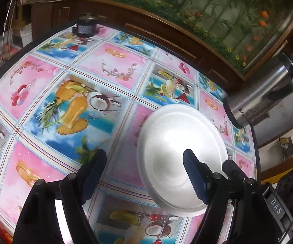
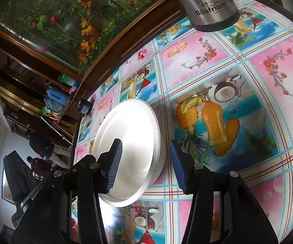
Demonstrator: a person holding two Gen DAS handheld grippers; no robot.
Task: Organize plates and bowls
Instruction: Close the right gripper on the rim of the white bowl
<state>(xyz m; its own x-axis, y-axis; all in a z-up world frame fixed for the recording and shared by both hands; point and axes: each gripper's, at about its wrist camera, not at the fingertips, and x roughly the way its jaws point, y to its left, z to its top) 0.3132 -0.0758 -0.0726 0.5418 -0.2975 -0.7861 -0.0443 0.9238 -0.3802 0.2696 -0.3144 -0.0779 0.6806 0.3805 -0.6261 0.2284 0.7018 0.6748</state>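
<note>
A shallow steel plate (image 1: 179,158) sat on a table (image 1: 110,65) covered with a bright fruit-print oilcloth, near the table's edge, as two hand-held grippers closed in from either side. The left gripper (image 1: 144,174) hovered with its jaws spread wide, its right finger (image 1: 195,174) over the plate's face and its left finger (image 1: 91,172) off the plate over the cloth. From the opposite side, the right gripper (image 2: 144,166) likewise stood with jaws spread, straddling the rim of the plate (image 2: 130,142): one blue ribbed pad (image 2: 114,162) hung over the dish's interior and the other pad (image 2: 179,166) lay outside the rim above the cloth. Neither gripper pinched anything. A stainless-steel Bästrium flask (image 2: 207,2) stood farther along the table, well apart from the plate. A small dark cylindrical container (image 1: 86,25) rested at the table's far corner, and a glass-fronted cabinet (image 1: 187,10) of artificial flowers ran behind.
</note>
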